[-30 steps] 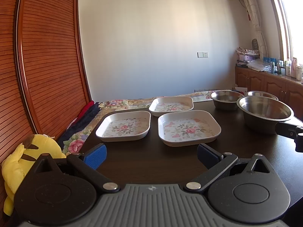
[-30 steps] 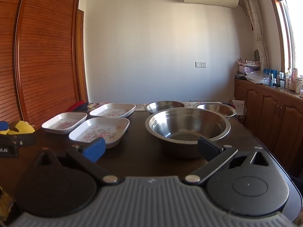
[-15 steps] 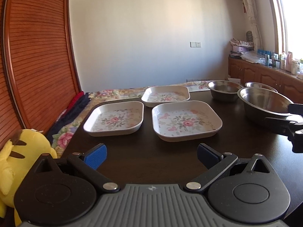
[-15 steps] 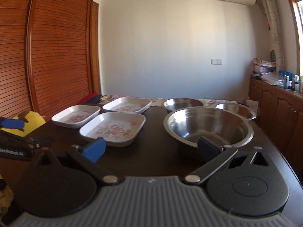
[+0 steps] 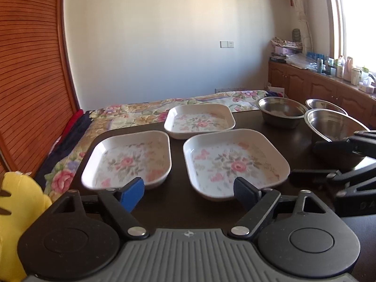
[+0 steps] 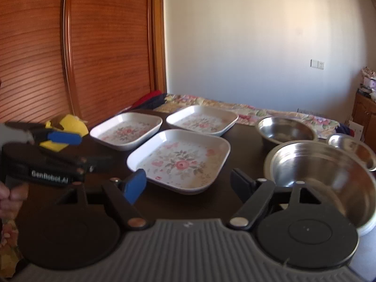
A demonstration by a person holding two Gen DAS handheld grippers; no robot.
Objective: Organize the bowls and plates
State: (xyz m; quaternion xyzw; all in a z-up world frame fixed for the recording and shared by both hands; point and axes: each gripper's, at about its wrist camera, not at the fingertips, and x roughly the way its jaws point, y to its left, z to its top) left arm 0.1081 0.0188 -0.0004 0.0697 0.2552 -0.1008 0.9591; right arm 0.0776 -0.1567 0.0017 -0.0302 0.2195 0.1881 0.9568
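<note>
On the dark table (image 5: 178,206), the left gripper (image 5: 189,191) is hovering wide open and empty before two floral plates (image 5: 128,159); the right gripper (image 6: 188,183), equally agape, is nearing the largest steel bowl (image 6: 322,178). Approach step; stacking likely begins next.

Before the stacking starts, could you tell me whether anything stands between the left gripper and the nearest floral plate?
Nothing visible does. The left gripper is open, and only bare dark table lies between it and the nearest floral plate.
</note>
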